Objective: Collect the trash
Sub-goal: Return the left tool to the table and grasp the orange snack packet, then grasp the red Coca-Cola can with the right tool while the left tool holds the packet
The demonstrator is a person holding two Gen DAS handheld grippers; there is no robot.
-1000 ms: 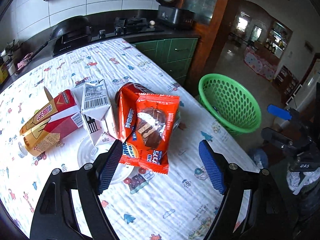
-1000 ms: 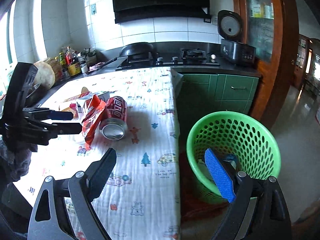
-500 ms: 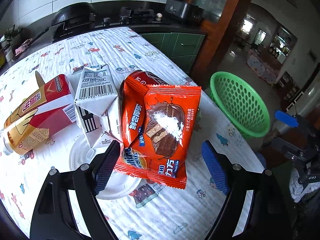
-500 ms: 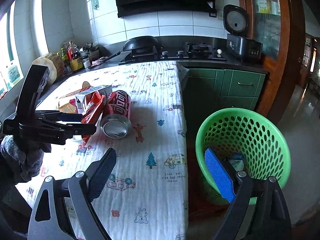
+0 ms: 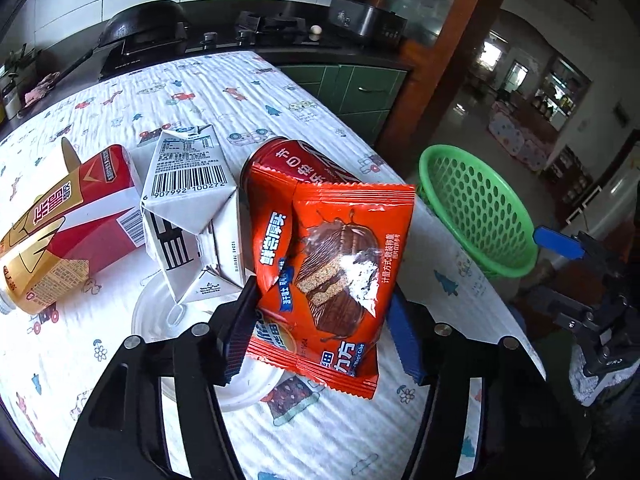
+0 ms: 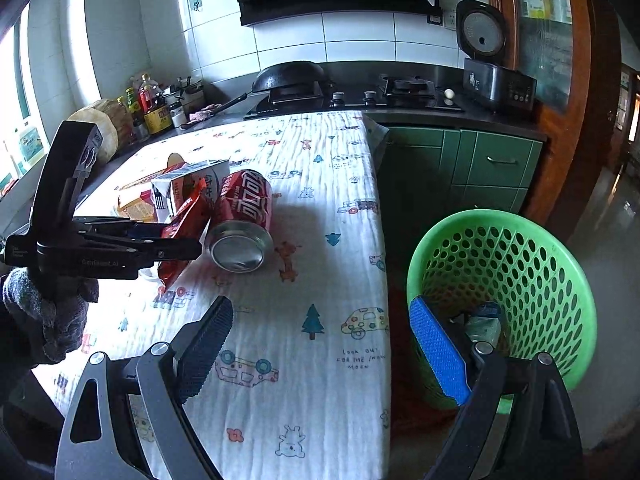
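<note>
Two overlapping orange snack wrappers (image 5: pixel 332 264) lean on a red soda can (image 5: pixel 296 156) lying on the patterned tablecloth. My left gripper (image 5: pixel 322 292) has them between its jaws, which are closing, and both pads touch the wrappers' side edges. From the right wrist view the left gripper (image 6: pixel 192 240) reaches in from the left at the wrappers (image 6: pixel 180 232) beside the can (image 6: pixel 244 208). My right gripper (image 6: pixel 320 308) hangs open and empty over the table's right edge, next to the green basket (image 6: pixel 520 220).
A white carton (image 5: pixel 188 184) and a red-and-gold carton (image 5: pixel 68 220) lie left of the can, a white lid (image 5: pixel 248 384) under the wrappers. The basket (image 5: pixel 440 152) stands on the floor off the table's right side with some trash (image 6: pixel 484 320) inside. Stove and counter lie behind.
My left gripper came down closer to the wrappers and its jaws narrowed until the pads met their edges. My right gripper shifted slightly and stayed open.
</note>
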